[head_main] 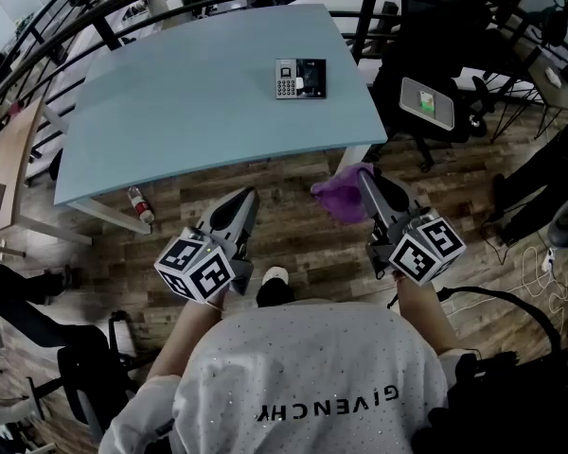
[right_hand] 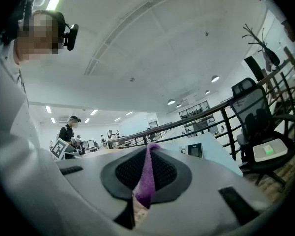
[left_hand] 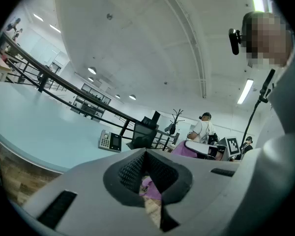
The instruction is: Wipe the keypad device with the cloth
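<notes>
Closest is the person's white shirt (head_main: pixel 312 386); just beyond it both grippers hang over the wood floor (head_main: pixel 293 230), short of the table's (head_main: pixel 189 112) near edge. The right gripper (head_main: pixel 367 174) has its jaws clamped on the purple cloth (head_main: pixel 339 197), which bunches past their tips. The left gripper (head_main: pixel 246 195) has its jaws pressed together, holding nothing. The keypad device (head_main: pixel 300 78) lies toward the table's far right side, well apart from both.

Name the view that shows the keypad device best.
Head view: the keypad device is seen from above, keys and screen plain. Left gripper view shows it small, oblique; right gripper view, only a dark sliver.
</notes>
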The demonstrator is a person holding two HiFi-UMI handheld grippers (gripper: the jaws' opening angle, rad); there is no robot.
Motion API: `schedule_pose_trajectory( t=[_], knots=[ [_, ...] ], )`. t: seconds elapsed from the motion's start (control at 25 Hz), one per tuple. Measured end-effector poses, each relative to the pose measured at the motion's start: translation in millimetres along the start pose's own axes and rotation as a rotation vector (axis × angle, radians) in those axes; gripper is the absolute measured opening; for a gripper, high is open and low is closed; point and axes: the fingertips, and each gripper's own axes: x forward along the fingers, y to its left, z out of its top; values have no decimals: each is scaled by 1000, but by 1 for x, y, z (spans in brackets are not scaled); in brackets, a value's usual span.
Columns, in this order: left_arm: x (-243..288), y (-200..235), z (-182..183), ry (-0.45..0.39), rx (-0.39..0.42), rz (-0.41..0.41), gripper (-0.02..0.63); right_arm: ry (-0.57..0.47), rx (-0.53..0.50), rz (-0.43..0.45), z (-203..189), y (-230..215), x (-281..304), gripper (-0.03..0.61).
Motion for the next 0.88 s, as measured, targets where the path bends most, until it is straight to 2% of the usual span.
schedule_pose_trajectory(
  t=[0.48, 0.88],
  knots=[
    [18, 38, 6, 28, -14, -14, 0, 12, -12, -14, -7, -2, 36, 17],
    [41, 93, 42, 23, -39, -62, 0, -3, -3, -59, -5, 0, 105, 17]
  ],
)
